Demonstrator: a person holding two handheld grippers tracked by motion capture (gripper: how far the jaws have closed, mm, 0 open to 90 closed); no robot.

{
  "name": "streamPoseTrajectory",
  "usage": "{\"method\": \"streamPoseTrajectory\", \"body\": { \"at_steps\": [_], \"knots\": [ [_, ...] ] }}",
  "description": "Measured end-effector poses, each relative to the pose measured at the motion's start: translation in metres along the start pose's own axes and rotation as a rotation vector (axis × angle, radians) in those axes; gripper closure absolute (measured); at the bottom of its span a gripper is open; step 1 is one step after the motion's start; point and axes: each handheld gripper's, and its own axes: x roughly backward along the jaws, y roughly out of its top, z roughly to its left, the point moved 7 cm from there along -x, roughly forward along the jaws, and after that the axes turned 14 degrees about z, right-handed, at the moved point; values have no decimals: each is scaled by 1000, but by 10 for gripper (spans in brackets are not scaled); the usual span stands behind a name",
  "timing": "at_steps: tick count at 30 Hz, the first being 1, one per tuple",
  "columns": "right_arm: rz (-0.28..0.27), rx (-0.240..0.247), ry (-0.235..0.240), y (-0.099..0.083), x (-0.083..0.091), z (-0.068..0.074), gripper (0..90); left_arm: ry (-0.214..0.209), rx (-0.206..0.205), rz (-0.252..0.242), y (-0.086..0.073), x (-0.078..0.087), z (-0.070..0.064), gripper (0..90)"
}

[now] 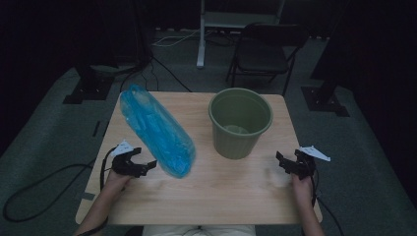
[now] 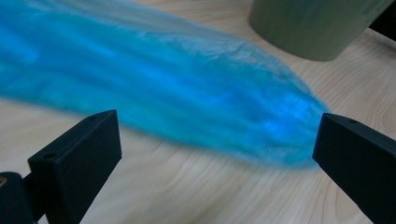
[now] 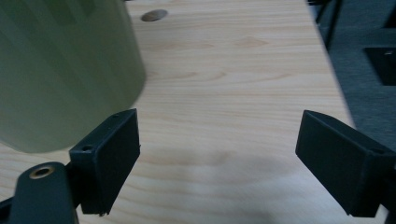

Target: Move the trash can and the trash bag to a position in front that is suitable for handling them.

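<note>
Two grippers over a pale wood table (image 1: 221, 196), dark carpeted room, folding chair (image 1: 263, 51) beyond. High view: left gripper (image 1: 142, 166) spread wide, blue bag (image 1: 157, 130) just ahead of it; right gripper (image 1: 289, 164) spread, green bucket (image 1: 240, 120) ahead-left. Left gripper view: bag (image 2: 177, 88) lies just beyond the jaws. Right gripper view: bucket (image 3: 60, 70) beside one jaw, bare wood between.
</note>
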Motion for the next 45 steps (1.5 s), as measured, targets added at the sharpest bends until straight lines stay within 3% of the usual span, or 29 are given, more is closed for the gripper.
{"method": "streamPoseTrajectory", "body": {
  "at_steps": [6, 12, 18, 22, 24, 25, 26, 28, 30, 32, 33, 35, 42, 43, 45],
  "knots": [
    [19, 6, 14, 12, -14, 4, 132, -19, -27, 8, 28, -24, -13, 18],
    [16, 13, 10, 24, -23, 7, 132, 14, -84, -4, 62, -45, -23, 18],
    [9, 19, 14, 42, -33, 8, 132, -22, -120, 8, 99, -77, -34, 18],
    [13, 17, 18, 52, -40, 8, 132, -23, -130, 8, 116, -94, -37, 18],
    [14, 16, 18, 55, -42, 8, 132, -23, -130, 8, 116, -94, -37, 18],
    [10, 10, 28, 61, -45, 7, 132, -25, -132, 5, 131, -107, -39, 18],
    [10, 10, 28, 61, -45, 7, 132, -25, -132, 5, 131, -107, -39, 18],
    [-14, 15, 75, 72, -49, 9, 128, -32, -150, -26, 146, -114, -47, 18],
    [-18, 13, 72, 75, -51, 9, 128, -35, -148, -32, 150, -117, -49, 18],
    [-13, 9, 74, 81, -55, 10, 128, -26, -140, -42, 159, -123, -51, 18],
    [-8, 3, 80, 87, -60, 11, 129, 3, -137, -43, 167, -129, -51, 18],
    [5, 0, 89, 91, -65, 13, 129, -4, -138, -37, 170, -131, -51, 18],
    [9, 11, 123, 100, -69, 21, 138, 30, -147, -23, 184, -138, -55, 18],
    [4, 12, 114, 101, -68, 21, 141, 16, -143, -26, 185, -138, -56, 18],
    [-6, 0, 149, 102, -66, 20, 140, 13, -136, -22, 184, -138, -57, 18]
  ]
}}
